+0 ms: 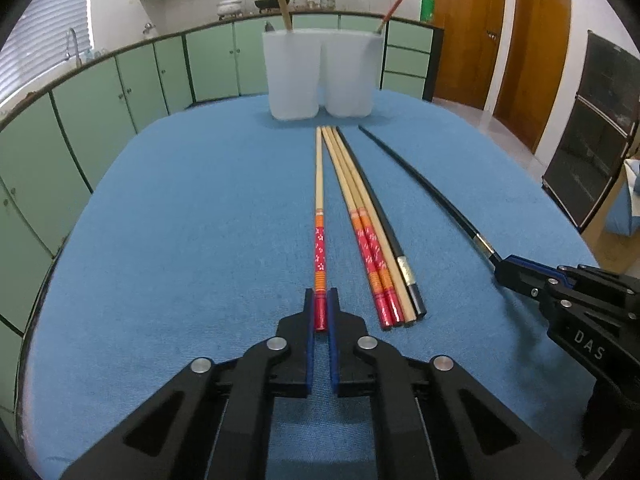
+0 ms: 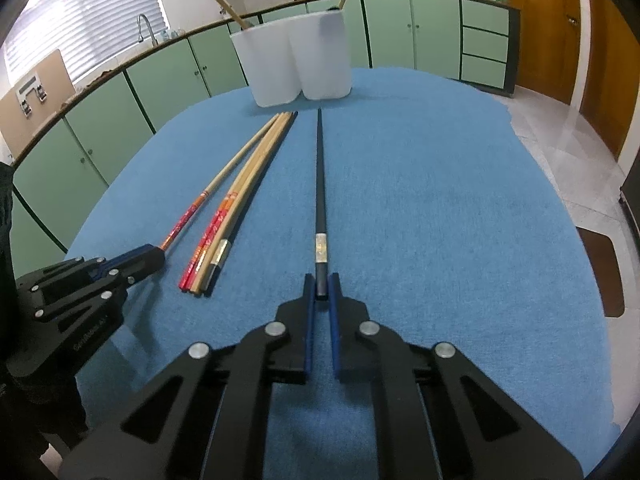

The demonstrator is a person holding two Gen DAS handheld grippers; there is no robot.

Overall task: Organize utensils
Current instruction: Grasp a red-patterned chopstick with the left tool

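Note:
My left gripper (image 1: pixel 320 300) is shut on the red end of a wooden chopstick (image 1: pixel 319 200) that lies on the blue cloth; it also shows in the right wrist view (image 2: pixel 154 258). My right gripper (image 2: pixel 320 286) is shut on the end of a black chopstick (image 2: pixel 320 176), which also shows in the left wrist view (image 1: pixel 420 184). Between them lies a bunch of chopsticks (image 1: pixel 368 224), two red-ended, one plain wood, one black. Two white holder cups (image 1: pixel 320 74) stand at the far edge, each with one chopstick in it.
The blue cloth (image 1: pixel 180 240) covers the round table. Green cabinets (image 1: pixel 120 92) ring the room behind, with a sink tap at the left. Brown doors (image 1: pixel 532 48) stand at the right. A brown mat (image 2: pixel 604 272) lies on the floor.

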